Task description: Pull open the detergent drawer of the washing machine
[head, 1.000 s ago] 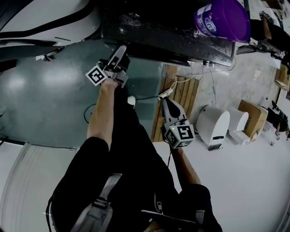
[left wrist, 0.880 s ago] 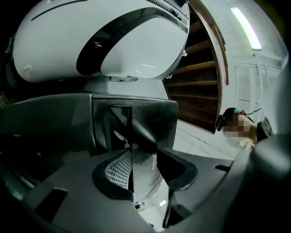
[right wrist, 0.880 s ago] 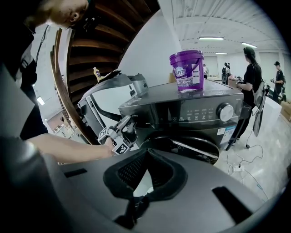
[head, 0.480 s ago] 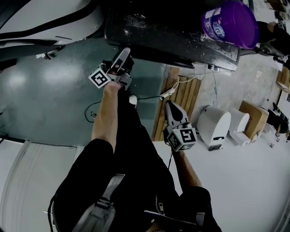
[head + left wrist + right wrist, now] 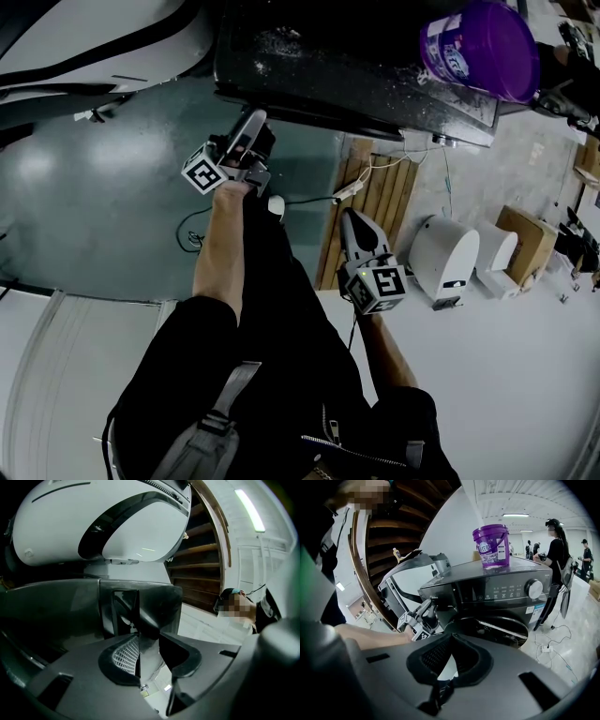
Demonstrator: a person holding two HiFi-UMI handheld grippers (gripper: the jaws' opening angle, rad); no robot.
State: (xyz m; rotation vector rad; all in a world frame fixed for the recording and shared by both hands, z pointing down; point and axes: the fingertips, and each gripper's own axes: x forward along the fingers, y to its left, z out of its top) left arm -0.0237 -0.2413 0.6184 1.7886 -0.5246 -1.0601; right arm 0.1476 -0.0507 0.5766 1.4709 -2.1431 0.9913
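Drawer [image 5: 150,599]: it sits shut at the upper left corner of the washer's [image 5: 497,595] dark front, left of the control panel and above the round door. The left gripper [image 5: 150,637] is raised to it, tips right at the panel beside the recessed pull. Its jaws have just been closing and stand narrow. The lower edge of the drawer front reaches down to the gap at the tips, but a slit shows between the pads and I cannot see them pressing on anything. The right gripper [image 5: 451,641] hangs low in front of the washer, well apart from the drawer, tips together and empty. The drawer looks like rigid moulded plastic, so it is probably light and should slide straight out on its guides, perhaps with a small catch to overcome at the start. The glossy face gives little friction, so a pinch on the flat front would likely slip. The place to take hold is the lip of the recess, with one pad inside the hollow and the other on the outer face. The pull should run straight out from the front, since twisting could bind the drawer or strain the thin lip. The purple bucket [image 5: 473,42] on top stands far to the other side, out of the way.
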